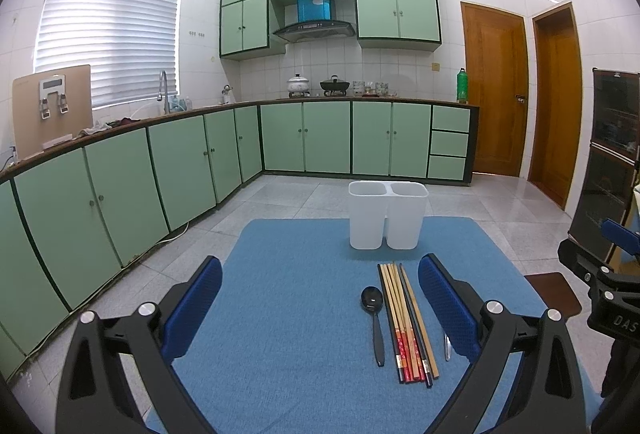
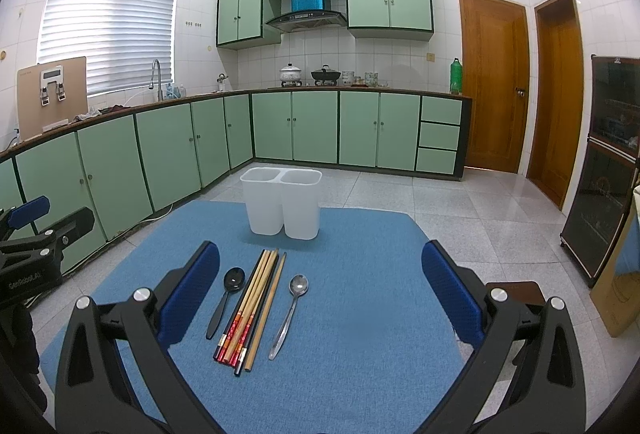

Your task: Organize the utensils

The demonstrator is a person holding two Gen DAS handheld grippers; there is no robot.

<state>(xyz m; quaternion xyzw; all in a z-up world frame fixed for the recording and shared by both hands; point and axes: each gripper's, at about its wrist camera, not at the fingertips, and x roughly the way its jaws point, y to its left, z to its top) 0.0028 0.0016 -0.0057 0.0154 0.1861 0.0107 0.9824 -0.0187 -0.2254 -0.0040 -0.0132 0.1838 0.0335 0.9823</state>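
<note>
Start-of-task layout, nothing picked up yet. Left gripper [image 1: 320, 298] hovers above the blue fabric mat covering the table [image 1: 280, 314], fingers [image 1: 448, 310] spread wide and released, nothing between them; right gripper [image 2: 320, 286] is the same, fingers [image 2: 190, 294] fully apart and empty. Utensils lie in one neat row on the mat, handles toward the person and tips toward the holder, probably so each can be taken by the handle end and carried straight forward: black plastic spoon [image 2: 225, 300] at the left, then the bundle of wooden and black chopsticks with red-patterned ends [image 2: 250, 308] packed side by side and touching, then the shiny metal spoon [image 2: 289, 314] a little apart on the right. In the left wrist view the metal spoon is mostly hidden behind the right-hand finger, only its handle tip showing. The white plastic two-compartment utensil holder [image 2: 282, 203] stands upright near the mat's far edge, just beyond the chopstick tips, both compartments apparently empty though their bottoms can't be seen. Twin compartments suggest sorting: chopsticks in one, spoons in the other; which goes where can't be told. The row sits between the right fingers in the right wrist view, so that gripper looks better lined up for a first grab. Risk: chopsticks touch, so pinching one may drag its neighbours.
</note>
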